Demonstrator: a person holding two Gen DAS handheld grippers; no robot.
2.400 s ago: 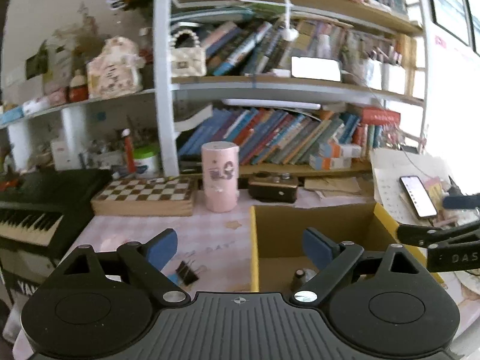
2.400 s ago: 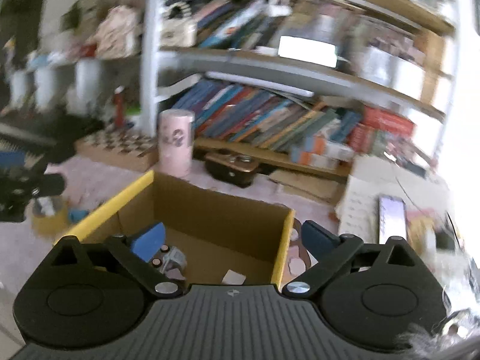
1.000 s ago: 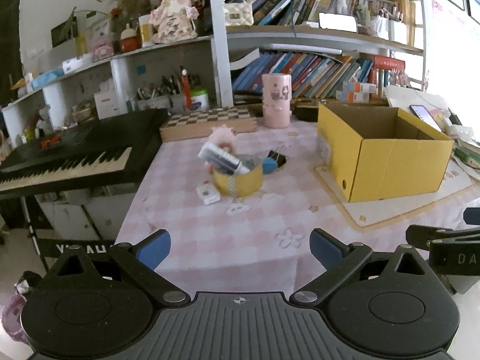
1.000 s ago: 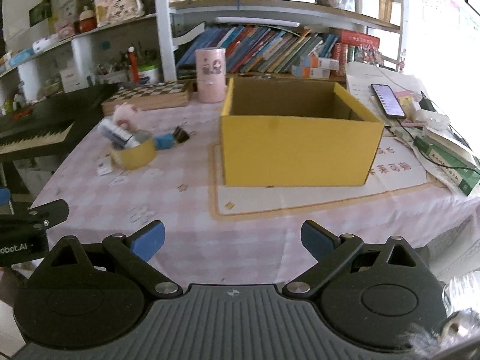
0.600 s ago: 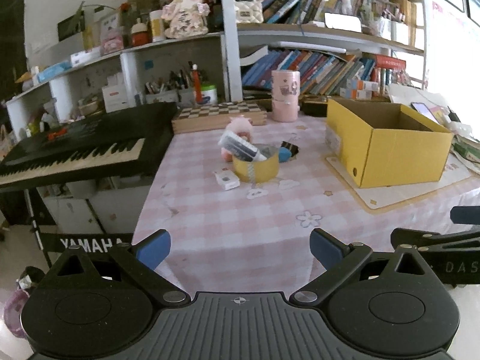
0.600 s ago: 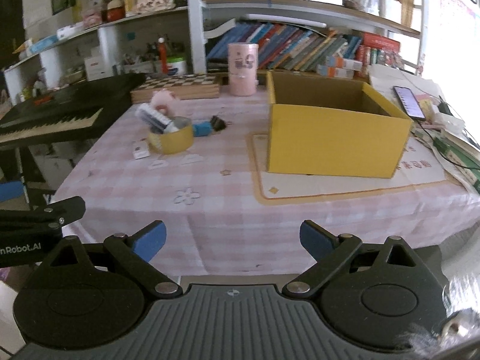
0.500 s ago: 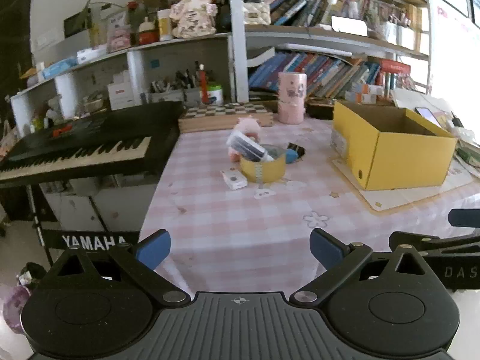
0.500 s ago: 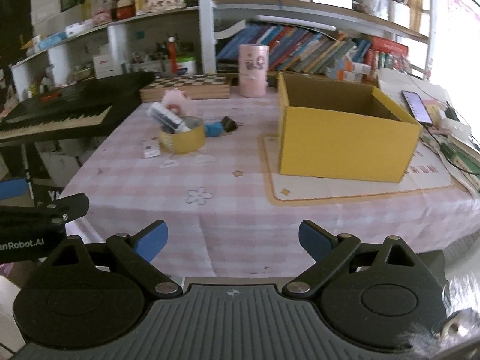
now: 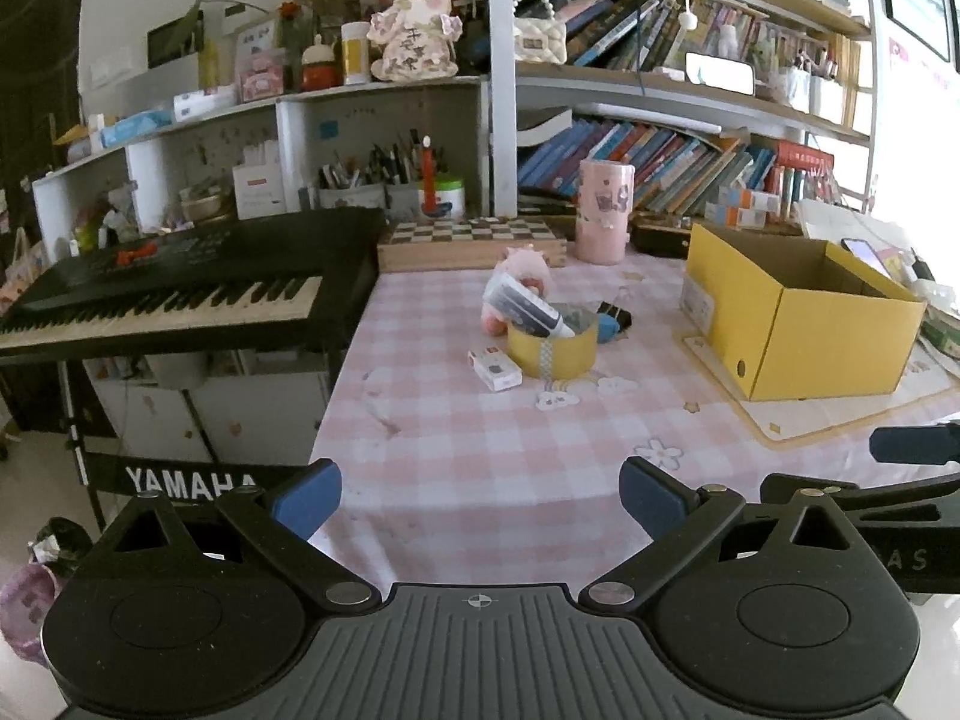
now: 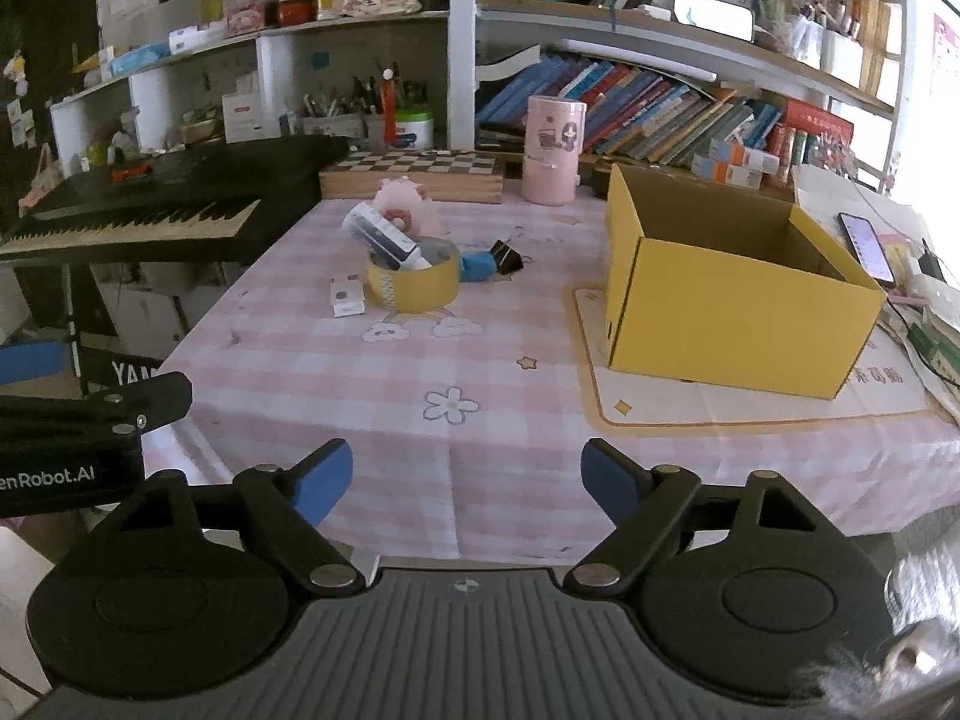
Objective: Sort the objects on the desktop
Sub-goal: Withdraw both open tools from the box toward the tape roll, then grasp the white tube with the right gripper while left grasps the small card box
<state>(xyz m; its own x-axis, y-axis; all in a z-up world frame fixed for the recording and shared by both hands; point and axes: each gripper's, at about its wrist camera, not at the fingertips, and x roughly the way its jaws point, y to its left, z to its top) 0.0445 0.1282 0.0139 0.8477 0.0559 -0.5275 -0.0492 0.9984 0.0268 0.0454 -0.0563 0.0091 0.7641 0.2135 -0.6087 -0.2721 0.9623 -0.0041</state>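
While both grippers are held off the desk (image 10: 480,360), left fingers (image 9: 306,495) are spread empty; right fingers (image 10: 324,474), just narrowed, are apart; tape roll (image 10: 414,282) sits centre-left, box (image 10: 732,300) right.

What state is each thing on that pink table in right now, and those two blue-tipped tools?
Yellow box: open-topped, upright on a mat.
Tape roll: lying flat, a tube leaning inside it.
Small white box: flat, beside the roll.
Binder clip: on the cloth, loose.
Pink canister: upright.
Left gripper: jaws open, empty.
Right gripper: jaws open, just been closing, nothing between them.
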